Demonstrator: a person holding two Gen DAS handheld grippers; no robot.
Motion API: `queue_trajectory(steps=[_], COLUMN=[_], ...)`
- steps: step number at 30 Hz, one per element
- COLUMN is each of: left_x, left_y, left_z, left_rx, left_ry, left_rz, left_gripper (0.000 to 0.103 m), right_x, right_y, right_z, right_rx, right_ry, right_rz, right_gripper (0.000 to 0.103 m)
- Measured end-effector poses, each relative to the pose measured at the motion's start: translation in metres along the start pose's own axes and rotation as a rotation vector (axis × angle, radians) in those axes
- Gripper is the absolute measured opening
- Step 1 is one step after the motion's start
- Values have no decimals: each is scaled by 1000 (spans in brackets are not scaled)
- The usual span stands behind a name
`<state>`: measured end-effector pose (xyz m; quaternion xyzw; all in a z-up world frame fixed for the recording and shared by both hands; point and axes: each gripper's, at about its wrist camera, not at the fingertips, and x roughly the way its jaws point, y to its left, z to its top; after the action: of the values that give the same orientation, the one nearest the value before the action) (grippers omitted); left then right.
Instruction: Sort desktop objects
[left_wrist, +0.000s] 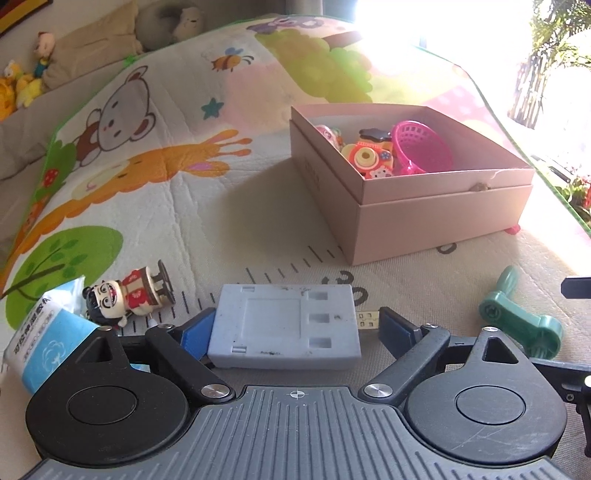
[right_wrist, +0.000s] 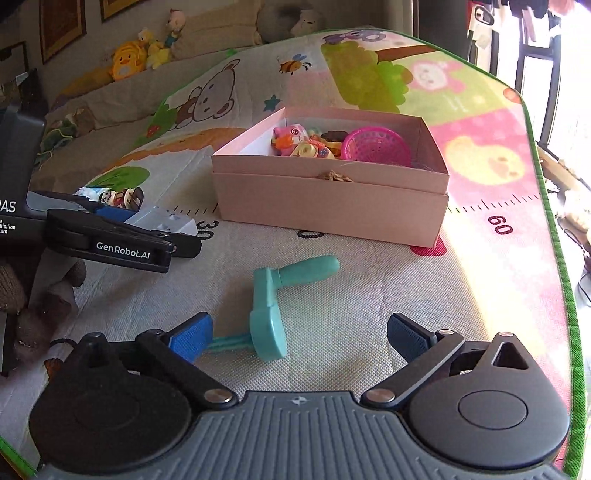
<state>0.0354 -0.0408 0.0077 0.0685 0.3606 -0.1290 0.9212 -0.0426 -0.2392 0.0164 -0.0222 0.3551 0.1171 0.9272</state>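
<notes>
While the pink cardboard box (left_wrist: 436, 206) sits mid-mat w/ toys already inside, the left gripper (left_wrist: 286, 328) brackets a pale grey-blue plastic block (left_wrist: 284, 326). Its left blue pad touches the block's side; the right pad stands just off the far end, so the jaws look spread, not yet clamped on it. The block is flat, rectangular, moulded w/ shallow recesses and scuffed, so it should take a side pinch w/o slipping much.

The right gripper (right_wrist: 299, 338) is also spread wide, holding nothing. It hovers low over a teal plastic crank handle (right_wrist: 275, 302), whose rounded flat end lies between the pads but nearer the left one, touching neither; a bit of teal yarn trails from it. Probably both tools are lined up to grab and carry to the box.

The box has smooth matte walls and a torn spot on its rim. Inside: a pink mesh basket (right_wrist: 375, 146) and small bright toys. A glossy cartoon figurine (left_wrist: 129, 295) lies on its side near the left gripper, beside a crinkly blue-white tissue pack (left_wrist: 44, 339). The play mat (left_wrist: 184, 184) is quilted, w/ a printed ruler strip.
</notes>
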Motion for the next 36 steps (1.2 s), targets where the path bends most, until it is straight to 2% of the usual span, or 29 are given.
queue_trajectory(steps=[3, 5, 10, 13, 18, 19, 20, 22, 25, 30, 35, 36], left_x=[-13, -24, -45, -44, -38, -37, -36, -36, -37, -49, -71, -75], left_y=[-3, -5, -14, -17, -21, -21, -22, -21, -21, -25, -30, -31], left_z=[-11, -20, -40, -38, -34, -34, -34, -34, -34, -36, -24, -19], left_rx=[11, 1, 31, 36, 34, 33, 29, 18, 23, 41, 73, 77], left_ry=[8, 22, 22, 24, 20, 18, 17, 16, 13, -16, -83, -97], left_rz=[-12, -39, -59, -54, -38, -39, -40, -42, -46, -41, -48, -49], left_gripper=[95, 95, 95, 97, 99, 99, 99, 99, 95, 95, 95, 95], right_x=[-3, -3, 11, 15, 19, 20, 20, 19, 17, 5, -27, -36], right_y=[4, 6, 5, 3, 7, 7, 8, 11, 17, 17, 1, -5], right_z=[4, 7, 13, 15, 16, 17, 19, 22, 23, 21, 37, 43], right_rx=[-23, -32, 1, 12, -14, -19, -29, -49, -85, -106, -41, -20], right_ry=[-25, -18, 62, 74, 89, 92, 97, 109, 121, 125, 55, 31], right_rz=[1, 5, -8, -7, -12, -12, -15, -3, 5, 41, 103, 118], right_gripper=[100, 95, 72, 65, 64, 60, 57, 36, 16, 12, 11, 7])
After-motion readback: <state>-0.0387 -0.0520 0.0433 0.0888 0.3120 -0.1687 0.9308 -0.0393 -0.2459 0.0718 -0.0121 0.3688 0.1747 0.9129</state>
